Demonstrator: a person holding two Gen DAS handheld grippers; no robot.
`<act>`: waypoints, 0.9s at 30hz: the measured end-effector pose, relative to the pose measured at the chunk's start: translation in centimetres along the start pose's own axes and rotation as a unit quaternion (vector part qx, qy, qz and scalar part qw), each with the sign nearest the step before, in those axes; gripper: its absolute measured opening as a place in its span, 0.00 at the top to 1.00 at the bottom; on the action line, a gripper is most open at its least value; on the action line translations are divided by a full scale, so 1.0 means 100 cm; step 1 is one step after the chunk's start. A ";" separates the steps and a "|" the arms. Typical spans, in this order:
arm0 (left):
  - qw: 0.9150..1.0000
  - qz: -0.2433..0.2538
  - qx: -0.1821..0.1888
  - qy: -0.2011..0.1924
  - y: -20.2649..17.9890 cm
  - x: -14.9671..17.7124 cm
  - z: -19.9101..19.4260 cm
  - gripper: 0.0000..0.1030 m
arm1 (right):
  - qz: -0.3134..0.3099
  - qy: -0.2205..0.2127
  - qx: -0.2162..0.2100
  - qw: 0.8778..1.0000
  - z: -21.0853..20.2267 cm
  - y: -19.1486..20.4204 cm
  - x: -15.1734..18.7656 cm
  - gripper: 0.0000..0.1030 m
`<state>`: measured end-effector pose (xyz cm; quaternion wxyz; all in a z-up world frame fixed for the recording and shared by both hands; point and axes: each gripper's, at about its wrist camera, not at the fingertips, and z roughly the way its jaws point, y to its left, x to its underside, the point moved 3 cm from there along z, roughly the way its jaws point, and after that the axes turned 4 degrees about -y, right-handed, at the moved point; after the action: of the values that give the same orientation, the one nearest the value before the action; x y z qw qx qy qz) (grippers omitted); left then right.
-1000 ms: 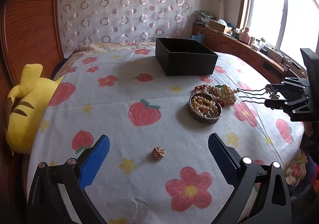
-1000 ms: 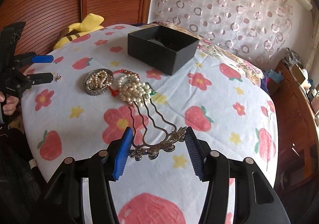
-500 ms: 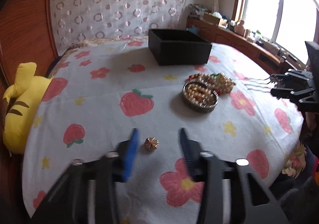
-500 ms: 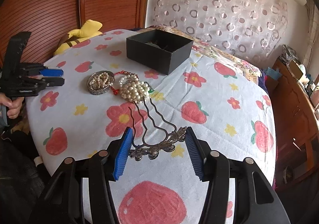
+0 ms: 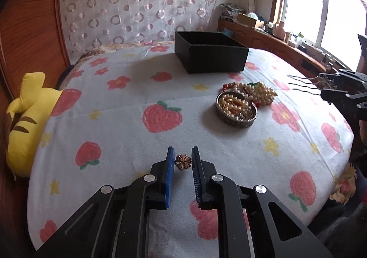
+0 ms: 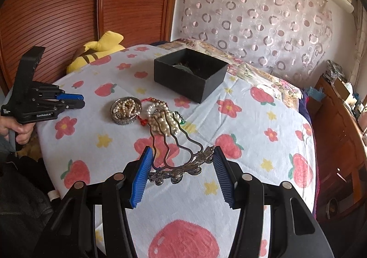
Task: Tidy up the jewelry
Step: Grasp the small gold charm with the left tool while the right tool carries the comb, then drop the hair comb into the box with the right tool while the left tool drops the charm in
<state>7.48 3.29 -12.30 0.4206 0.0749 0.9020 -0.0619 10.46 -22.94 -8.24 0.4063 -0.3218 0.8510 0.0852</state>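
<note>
The bed cover [image 5: 128, 106] is white, printed with red strawberries, pink-red flowers and small yellow stars; on it stand a plain black box [image 5: 213, 56] and a dull silver dish [image 5: 236, 118] of cream pearls [image 5: 261, 92], with a red bead string [image 6: 146, 100] beside them. The fingers [image 5: 170, 166] of both black tools have bright blue pads, the left pair flanking a coppery flower charm [image 5: 183, 161], the right pair a bronze-brown hair comb [image 6: 176, 161]. A yellow plush [image 5: 25, 115] with brown stripes lies against the reddish-brown ribbed headboard [image 6: 68, 5], and the curtain [image 5: 137, 5] is pale with pink-grey rings and dots
</note>
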 end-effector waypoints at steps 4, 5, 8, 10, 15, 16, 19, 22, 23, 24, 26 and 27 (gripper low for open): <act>1.000 0.004 0.005 -0.012 -0.004 -0.012 -0.002 0.86 | 0.001 -0.007 -0.002 1.000 0.007 0.000 -0.011 0.45; 1.000 0.007 0.006 -0.016 -0.005 -0.017 -0.003 0.86 | 0.001 -0.009 -0.001 1.000 0.009 -0.001 -0.014 0.45; 1.000 0.011 0.008 -0.024 -0.006 -0.029 -0.003 0.86 | 0.005 -0.018 -0.001 1.000 0.016 -0.004 -0.026 0.45; 0.999 0.011 0.013 -0.030 -0.006 -0.039 -0.002 0.86 | 0.007 -0.023 0.000 1.000 0.021 -0.007 -0.033 0.45; 0.999 0.012 0.018 -0.044 -0.007 -0.065 0.001 0.86 | 0.020 -0.035 0.002 0.999 0.039 -0.019 -0.056 0.45; 0.999 0.014 0.017 -0.047 -0.008 -0.070 0.002 0.86 | 0.022 -0.037 0.004 0.999 0.044 -0.021 -0.061 0.45; 0.998 0.018 0.015 -0.054 -0.010 -0.084 0.003 0.86 | 0.029 -0.045 0.005 0.999 0.057 -0.028 -0.077 0.45; 0.998 0.020 0.015 -0.059 -0.011 -0.097 0.007 0.86 | 0.036 -0.050 0.007 0.998 0.071 -0.036 -0.092 0.45; 0.998 0.021 0.014 -0.061 -0.011 -0.102 0.009 0.86 | 0.038 -0.051 0.007 0.998 0.077 -0.039 -0.097 0.45; 0.998 0.022 0.013 -0.061 -0.011 -0.104 0.010 0.86 | 0.040 -0.051 0.007 0.998 0.082 -0.041 -0.101 0.45; 0.998 0.026 0.010 -0.064 -0.012 -0.112 0.012 0.86 | 0.044 -0.047 0.008 0.998 0.095 -0.046 -0.110 0.45; 0.997 0.027 0.010 -0.065 -0.012 -0.115 0.013 0.86 | 0.044 -0.046 0.008 0.998 0.099 -0.047 -0.112 0.45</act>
<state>15.50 0.95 -4.25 0.4792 0.0996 0.8697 -0.0641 24.84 -17.18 -5.78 0.4436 -0.2765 0.8453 0.1105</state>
